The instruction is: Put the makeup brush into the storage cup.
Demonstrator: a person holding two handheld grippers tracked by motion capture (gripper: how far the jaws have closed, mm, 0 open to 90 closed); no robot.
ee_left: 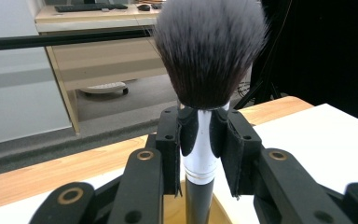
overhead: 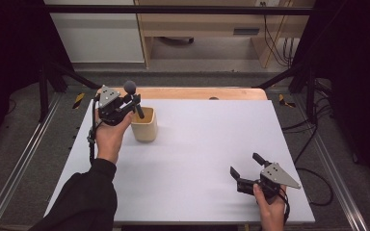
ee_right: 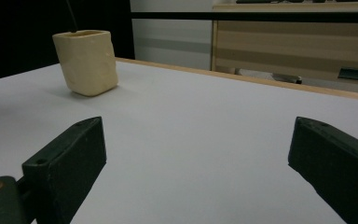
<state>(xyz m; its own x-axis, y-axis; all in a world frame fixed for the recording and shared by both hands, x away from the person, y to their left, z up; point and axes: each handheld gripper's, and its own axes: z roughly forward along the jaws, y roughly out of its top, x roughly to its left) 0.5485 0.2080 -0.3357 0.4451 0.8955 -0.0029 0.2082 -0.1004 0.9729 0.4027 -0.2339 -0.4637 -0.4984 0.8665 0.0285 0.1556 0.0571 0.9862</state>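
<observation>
A makeup brush (ee_left: 200, 154) with a dark fluffy head (overhead: 130, 86) and a silver and black handle stands upright between the jaws of my left gripper (ee_left: 201, 140), which is shut on its silver ferrule. The handle's lower end reaches into a cream square cup (overhead: 144, 124) at the table's back left. In the high view my left gripper (overhead: 134, 103) hangs over the cup's left rim. Near the front right edge, my right gripper (overhead: 245, 166) rests low with its jaws wide open and nothing between them. In the right gripper view the cup (ee_right: 87, 61) stands far off at upper left.
The white tabletop (overhead: 207, 144) has a wooden strip (overhead: 188, 93) along its far edge. Black frame struts stand at both sides. A wooden desk (overhead: 202, 29) and cables lie beyond the table on the floor.
</observation>
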